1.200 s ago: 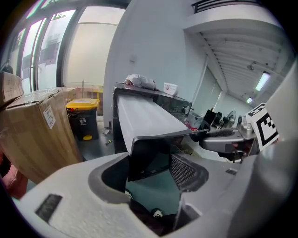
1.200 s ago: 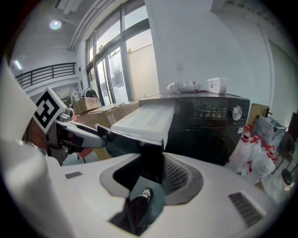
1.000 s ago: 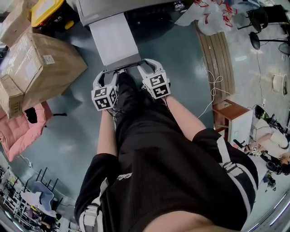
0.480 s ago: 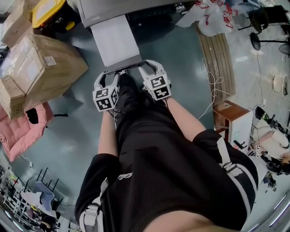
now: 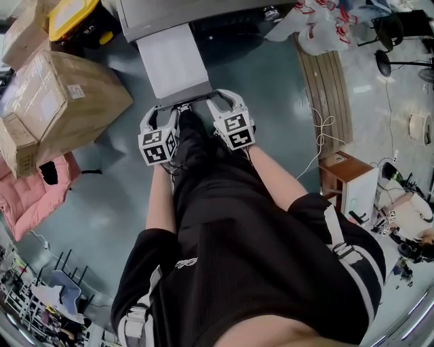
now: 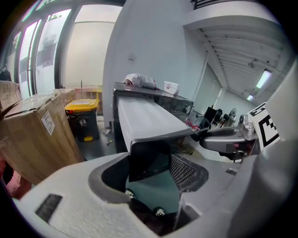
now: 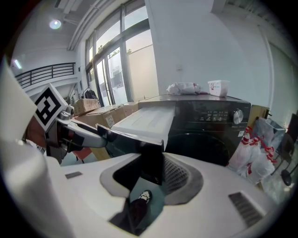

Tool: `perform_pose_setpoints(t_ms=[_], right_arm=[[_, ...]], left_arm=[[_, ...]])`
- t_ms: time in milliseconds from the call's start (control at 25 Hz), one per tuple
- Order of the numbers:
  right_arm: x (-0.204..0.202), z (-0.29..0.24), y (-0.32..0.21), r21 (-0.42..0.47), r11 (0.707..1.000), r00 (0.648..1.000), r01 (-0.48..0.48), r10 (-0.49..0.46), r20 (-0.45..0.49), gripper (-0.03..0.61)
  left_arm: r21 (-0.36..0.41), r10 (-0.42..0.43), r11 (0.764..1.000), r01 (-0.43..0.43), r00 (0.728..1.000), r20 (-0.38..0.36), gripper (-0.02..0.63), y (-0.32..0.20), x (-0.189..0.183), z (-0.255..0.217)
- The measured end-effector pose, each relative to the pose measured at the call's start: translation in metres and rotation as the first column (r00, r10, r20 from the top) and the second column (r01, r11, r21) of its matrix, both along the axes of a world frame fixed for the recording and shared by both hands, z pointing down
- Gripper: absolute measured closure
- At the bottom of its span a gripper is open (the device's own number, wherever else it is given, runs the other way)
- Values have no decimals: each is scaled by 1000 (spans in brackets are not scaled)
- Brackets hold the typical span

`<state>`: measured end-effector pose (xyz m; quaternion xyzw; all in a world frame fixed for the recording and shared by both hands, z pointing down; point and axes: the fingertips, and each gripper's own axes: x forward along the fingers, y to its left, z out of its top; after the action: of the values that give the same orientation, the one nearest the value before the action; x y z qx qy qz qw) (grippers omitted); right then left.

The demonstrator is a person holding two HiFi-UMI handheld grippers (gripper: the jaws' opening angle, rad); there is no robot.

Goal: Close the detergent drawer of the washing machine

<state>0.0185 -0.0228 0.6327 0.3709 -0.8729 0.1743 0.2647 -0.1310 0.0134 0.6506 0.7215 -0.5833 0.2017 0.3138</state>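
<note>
The washing machine (image 5: 169, 12) stands at the top of the head view, dark-fronted (image 7: 209, 125) in the right gripper view. Its long white detergent drawer (image 5: 169, 57) is pulled far out towards me and ends in a dark front panel (image 5: 182, 95). My left gripper (image 5: 161, 112) is at the panel's left end and my right gripper (image 5: 222, 96) at its right end. In the left gripper view the panel's corner (image 6: 149, 160) stands in the gap of the open jaws. The right gripper view shows the panel's other end (image 7: 151, 162) between open jaws too. No pad presses on it.
Large cardboard boxes (image 5: 47, 101) and a pink cloth (image 5: 34, 196) lie on the floor to the left, with a yellow-lidded bin (image 5: 71, 17) behind. Plastic bags (image 5: 319, 27), a cable (image 5: 319, 132) and a small wooden table (image 5: 339, 169) are to the right. A cloth (image 7: 184, 88) lies on the machine.
</note>
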Motion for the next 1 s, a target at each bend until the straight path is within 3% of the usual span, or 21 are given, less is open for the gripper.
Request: perform_pose_setpoints(t_ms=[1000], right_arm=[[-8, -5, -26, 0, 1000, 1000, -28, 28, 2, 436]], left_arm=[[-3, 18, 1000, -18, 1000, 5, 345, -23, -6, -4]])
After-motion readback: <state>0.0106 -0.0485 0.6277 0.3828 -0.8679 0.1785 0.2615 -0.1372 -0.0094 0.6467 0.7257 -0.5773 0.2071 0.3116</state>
